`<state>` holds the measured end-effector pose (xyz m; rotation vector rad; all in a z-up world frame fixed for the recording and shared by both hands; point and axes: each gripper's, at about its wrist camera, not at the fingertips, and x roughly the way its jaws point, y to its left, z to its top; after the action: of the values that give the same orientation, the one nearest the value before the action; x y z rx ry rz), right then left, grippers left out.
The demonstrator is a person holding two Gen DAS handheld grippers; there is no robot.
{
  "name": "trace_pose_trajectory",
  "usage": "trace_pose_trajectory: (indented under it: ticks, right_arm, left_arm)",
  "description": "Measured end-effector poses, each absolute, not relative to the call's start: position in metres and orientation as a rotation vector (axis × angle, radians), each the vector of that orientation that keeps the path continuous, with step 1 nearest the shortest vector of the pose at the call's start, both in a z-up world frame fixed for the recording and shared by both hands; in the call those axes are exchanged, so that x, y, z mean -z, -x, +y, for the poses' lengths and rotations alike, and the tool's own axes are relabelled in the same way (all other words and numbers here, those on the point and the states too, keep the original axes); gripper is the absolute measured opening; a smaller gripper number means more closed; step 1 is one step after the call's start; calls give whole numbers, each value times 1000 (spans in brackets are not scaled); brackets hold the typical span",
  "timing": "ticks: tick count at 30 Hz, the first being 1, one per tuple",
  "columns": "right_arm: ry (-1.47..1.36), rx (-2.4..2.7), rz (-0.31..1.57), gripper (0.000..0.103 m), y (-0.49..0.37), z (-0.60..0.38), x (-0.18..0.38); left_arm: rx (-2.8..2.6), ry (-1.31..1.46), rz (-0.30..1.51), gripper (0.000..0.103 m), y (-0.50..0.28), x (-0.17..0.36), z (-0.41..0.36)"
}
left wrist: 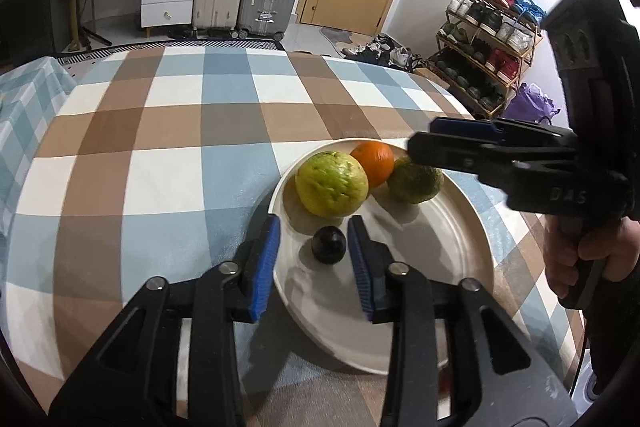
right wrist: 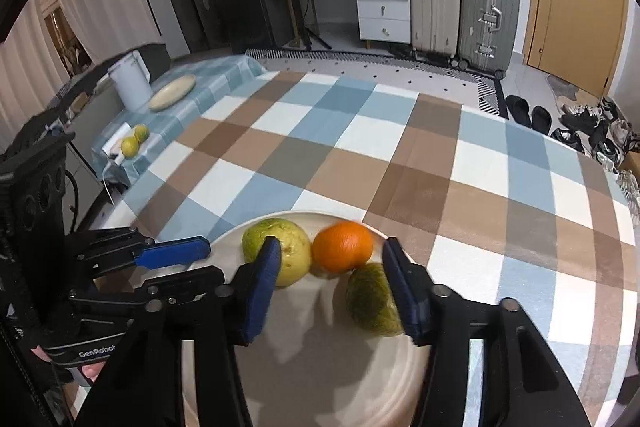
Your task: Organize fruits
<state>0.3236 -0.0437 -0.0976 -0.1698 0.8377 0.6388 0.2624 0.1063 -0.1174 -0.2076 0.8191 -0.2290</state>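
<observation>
Plate [left wrist: 472, 227]: on the checked tablecloth [left wrist: 160, 147], holding four fruits.
Left gripper [left wrist: 314, 245]: jaws apart, small dark fruit [left wrist: 329, 245] between them, untouched.
Right gripper [right wrist: 330, 269]: jaws apart over the plate, green fruit [right wrist: 370, 301] beside one pad.
Orange [right wrist: 342, 247]: between the yellow-green fruit [right wrist: 294, 247] and the green one.

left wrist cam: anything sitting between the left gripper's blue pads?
Yes: a small dark round fruit lies on the white round plate between the left gripper's open pads, touching neither. The left wrist view shows it.

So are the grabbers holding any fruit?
No. The left gripper stands open around the small dark fruit; the right gripper is open beside the mottled green fruit.
</observation>
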Motion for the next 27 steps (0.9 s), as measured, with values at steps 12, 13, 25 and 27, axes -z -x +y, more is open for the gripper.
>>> trace_pose_trajectory:
  ticks: [12,13,25,27]
  right_arm:
    - [26,-631,641,73,-237,-96,41]
    - [22,-628,630,74,-230,-99,38]
    - [-84,-626,409,100,-106,-148,29]
    - [-94,-617,403,102,-90,-155,32]
  left_arm:
    - [149,210,722,77,-197,69,102]
    - [145,212,713,80,-189,66,100]
    - [78,123,621,101,-103,36,62]
    - [70,92,599,102,-89,32,55]
